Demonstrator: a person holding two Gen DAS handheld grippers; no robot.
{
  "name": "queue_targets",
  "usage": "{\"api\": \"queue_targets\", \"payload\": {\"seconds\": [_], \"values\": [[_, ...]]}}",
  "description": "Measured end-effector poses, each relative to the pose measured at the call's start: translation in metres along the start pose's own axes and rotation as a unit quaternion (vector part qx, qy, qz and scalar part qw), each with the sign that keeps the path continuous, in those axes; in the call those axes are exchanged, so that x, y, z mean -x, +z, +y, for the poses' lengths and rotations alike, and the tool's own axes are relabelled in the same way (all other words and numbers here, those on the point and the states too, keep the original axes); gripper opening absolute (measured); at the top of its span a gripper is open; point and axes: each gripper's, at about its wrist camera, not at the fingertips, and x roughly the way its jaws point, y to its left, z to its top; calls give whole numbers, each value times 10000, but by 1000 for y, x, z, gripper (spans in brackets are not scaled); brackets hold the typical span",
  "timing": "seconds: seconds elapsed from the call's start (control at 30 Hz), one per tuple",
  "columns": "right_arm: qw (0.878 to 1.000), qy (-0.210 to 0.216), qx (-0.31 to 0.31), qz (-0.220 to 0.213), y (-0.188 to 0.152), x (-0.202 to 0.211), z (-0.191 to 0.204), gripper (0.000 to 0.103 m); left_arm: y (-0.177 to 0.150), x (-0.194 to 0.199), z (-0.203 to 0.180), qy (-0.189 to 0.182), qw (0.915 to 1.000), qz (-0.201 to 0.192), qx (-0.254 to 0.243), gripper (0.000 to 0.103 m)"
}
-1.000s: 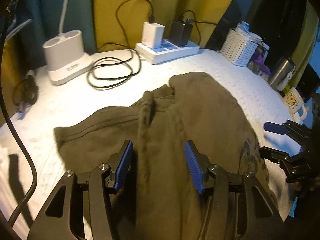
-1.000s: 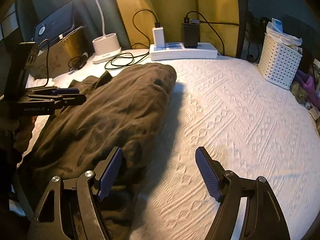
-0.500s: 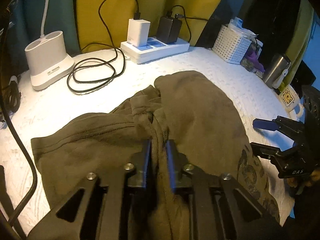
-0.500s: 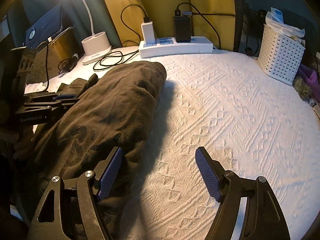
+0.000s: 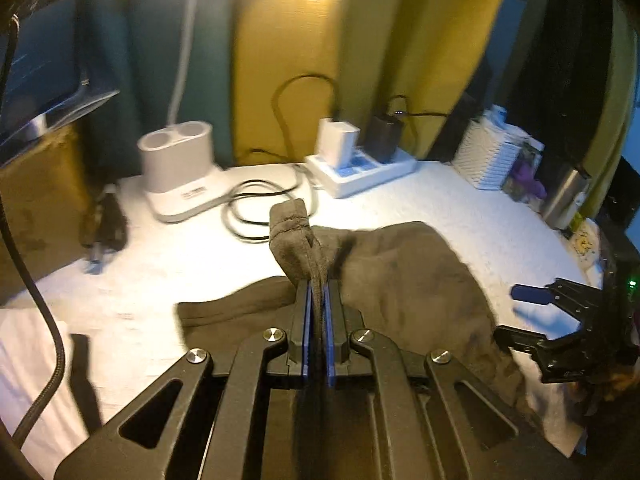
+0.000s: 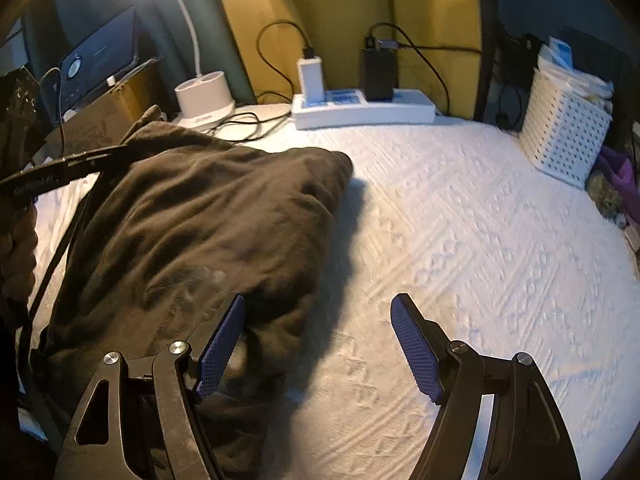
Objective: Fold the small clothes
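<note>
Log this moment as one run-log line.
left gripper: shut on olive garment, fold pinched | right gripper: open, nothing between pads | garment: bunched on white bedspread | fold: not yet done

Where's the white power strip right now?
In both wrist views the white power strip sits at the bedspread's far edge against the yellow curtain, beyond the brown garment.

Ahead of my jaws: white textured bedspread (image 6: 460, 240) fills the ground. Far edge, straight on, a white power strip (image 6: 360, 110) with a white and a black charger plugged in; yellow curtain (image 6: 340, 0) behind it. Forward-left, a lit desk lamp (image 6: 204, 96), white base. Forward-right, a white perforated basket (image 6: 564, 132).
</note>
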Motion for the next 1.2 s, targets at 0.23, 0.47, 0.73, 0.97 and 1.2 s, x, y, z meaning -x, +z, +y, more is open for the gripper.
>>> {"api": "queue_targets", "payload": {"seconds": [0.23, 0.47, 0.73, 0.97, 1.2], "values": [[9995, 25, 207, 224, -2, -29, 22, 77, -21, -36, 37, 233, 9968, 666, 383, 8], [9995, -130, 215, 196, -4, -20, 25, 77, -32, -2, 53, 145, 9953, 426, 855, 55], [9995, -166, 253, 128, -20, 0, 34, 77, -75, 32, 11, -444, 9947, 701, 602, 55], [9993, -181, 317, 26, -34, 18, 43, 77, -110, 38, -24, -631, 9936, 921, 181, 27], [9991, -185, 371, 61, -53, 28, 51, 77, -121, 55, -29, -389, 9968, 692, 107, 0]]}}
